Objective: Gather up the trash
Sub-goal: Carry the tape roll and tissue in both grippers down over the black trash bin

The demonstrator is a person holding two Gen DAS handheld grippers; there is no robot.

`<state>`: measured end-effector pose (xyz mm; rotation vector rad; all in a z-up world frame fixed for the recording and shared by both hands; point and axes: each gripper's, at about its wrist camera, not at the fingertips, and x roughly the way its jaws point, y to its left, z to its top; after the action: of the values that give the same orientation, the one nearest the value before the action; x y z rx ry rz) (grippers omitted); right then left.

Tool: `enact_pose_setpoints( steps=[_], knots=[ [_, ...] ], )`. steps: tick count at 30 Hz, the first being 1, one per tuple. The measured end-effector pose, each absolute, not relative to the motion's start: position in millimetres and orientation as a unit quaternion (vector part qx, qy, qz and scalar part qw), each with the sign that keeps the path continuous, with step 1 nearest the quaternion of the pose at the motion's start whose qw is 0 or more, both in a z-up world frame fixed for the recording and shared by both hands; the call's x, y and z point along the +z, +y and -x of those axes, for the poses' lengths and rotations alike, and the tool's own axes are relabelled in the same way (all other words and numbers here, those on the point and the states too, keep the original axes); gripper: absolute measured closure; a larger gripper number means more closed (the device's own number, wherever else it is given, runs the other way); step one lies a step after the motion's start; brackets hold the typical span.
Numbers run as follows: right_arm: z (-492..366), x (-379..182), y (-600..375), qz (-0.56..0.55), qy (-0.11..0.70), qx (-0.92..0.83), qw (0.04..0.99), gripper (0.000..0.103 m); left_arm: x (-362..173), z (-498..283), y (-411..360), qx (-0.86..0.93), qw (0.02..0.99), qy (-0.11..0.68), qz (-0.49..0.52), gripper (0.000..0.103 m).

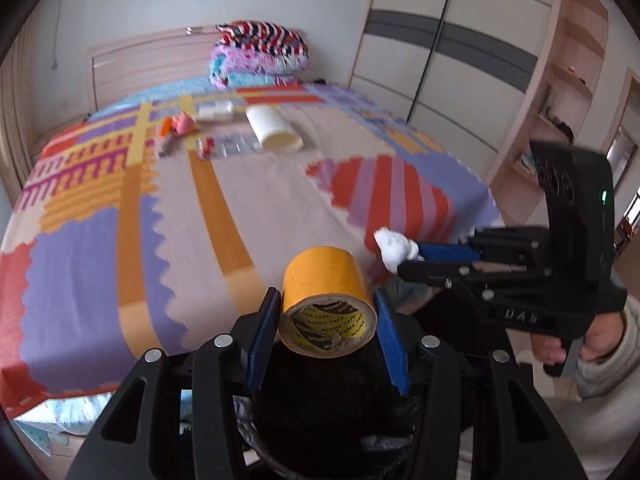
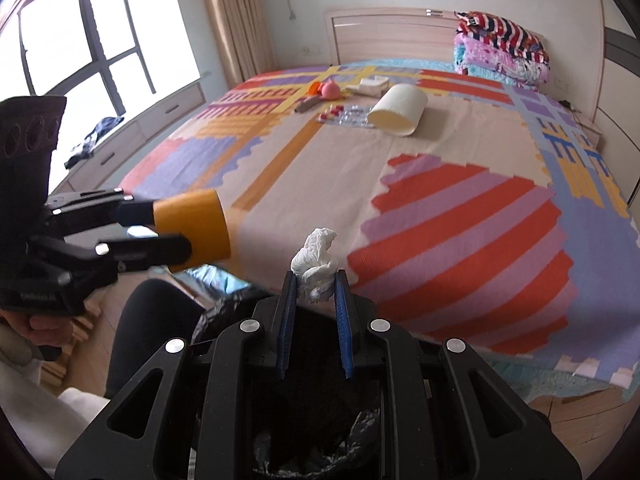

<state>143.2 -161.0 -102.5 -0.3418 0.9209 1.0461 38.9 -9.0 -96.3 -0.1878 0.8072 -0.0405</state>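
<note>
Below both cameras sits a dark bin with a black liner (image 2: 316, 452), mostly hidden behind the gripper bodies; only crinkled plastic at its rim shows in the right wrist view, and in the left wrist view it is little more than a black mass.

The left hand-held gripper (image 1: 326, 322) pinches a yellow tape roll (image 1: 326, 304) between its blue pads, just off the foot edge of the bed (image 1: 280, 184). Its printed core faces the left camera — the right wrist view shows only the plain yellow side.

The right hand-held gripper (image 2: 316, 292) is pressed onto a crumpled white tissue (image 2: 316, 258), which sticks up past the fingertips above the same foot edge. From the left camera the tissue is a blurred white lump at the tips of that gripper.

Near the head of the bed lie more items, small and soft with blur: a cream cylinder (image 1: 274, 130) on its side, a flat clear blister pack (image 1: 226, 146) with red pieces beside it, a white box (image 1: 214, 112), a pink and orange object (image 1: 180, 124) that cannot be identified, and a dark stick-like thing, equally unclear.

Folded blankets (image 2: 502, 50) are stacked at the headboard corner. Only the right view shows the window (image 2: 80, 36) and curtain; only the left shows the wardrobe (image 1: 448, 40) — its shelves cut off at the frame edge.
</note>
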Motion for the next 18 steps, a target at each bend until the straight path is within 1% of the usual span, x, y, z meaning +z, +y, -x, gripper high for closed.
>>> enact_pose_setpoints(
  steps=[6, 9, 18],
  knots=[
    [-131.6, -139.0, -159.9, 0.193, 0.455, 0.482, 0.723, 0.083, -144.9, -40.6, -24.3, -0.026, 0.891, 0.446, 0.083, 0.057],
    [-126.9, -162.0, -156.5, 0.211, 0.478, 0.480, 0.705, 0.083, -171.9, -48.4, -26.4, -0.031, 0.872, 0.479, 0.094, 0.057],
    [-117.0, -221.6, -150.0, 0.247, 0.537, 0.463, 0.660, 0.083, -239.5, -59.5, -47.4, -0.027, 0.832, 0.552, 0.044, 0.057]
  ],
)
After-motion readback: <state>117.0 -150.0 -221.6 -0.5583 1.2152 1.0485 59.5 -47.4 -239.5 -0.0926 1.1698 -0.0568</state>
